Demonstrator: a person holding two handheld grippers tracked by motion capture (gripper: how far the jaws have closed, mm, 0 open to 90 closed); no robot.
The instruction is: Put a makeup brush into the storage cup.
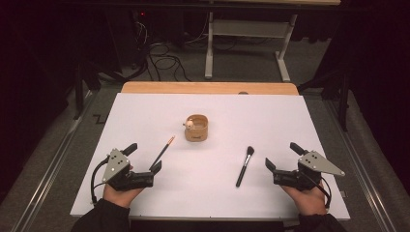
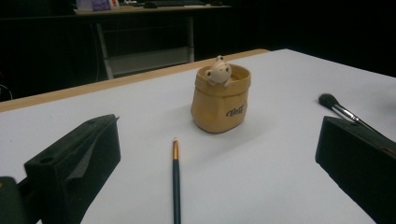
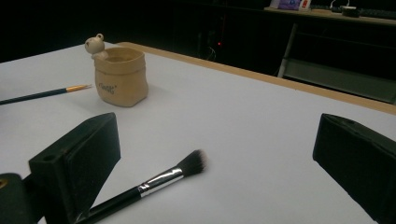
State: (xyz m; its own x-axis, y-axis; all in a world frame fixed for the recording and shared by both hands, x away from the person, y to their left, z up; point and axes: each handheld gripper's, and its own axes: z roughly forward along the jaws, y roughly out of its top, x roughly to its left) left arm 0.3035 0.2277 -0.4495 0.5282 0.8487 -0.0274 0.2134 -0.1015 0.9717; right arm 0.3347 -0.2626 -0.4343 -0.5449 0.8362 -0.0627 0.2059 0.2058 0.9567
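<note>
Currently, both pairs of jaws are seen spread wide, with nothing gripped between them. The left gripper is held low over the near left part of the table, and in the left gripper view its two black jaws are parted at either side of a thin paintbrush. This paintbrush, dark-handled with a gold ferrule and a pale tip, is laid flat on the white surface, its tip pointed toward a small tan pot; no pad is touching it.

The right gripper is held over the near right part of the table. In the right gripper view a makeup brush, black-handled with a silver ferrule and a dark, soft head, is laid flat between the parted jaws, its handle passing close beside the left-hand jaw; whether they touch cannot be told.

Farther out, the tan pot is stood upright near the middle of the table, well apart from both brushes. A small pale animal figure is perched on its rim. The white top is edged by a wooden strip at the far side.
</note>
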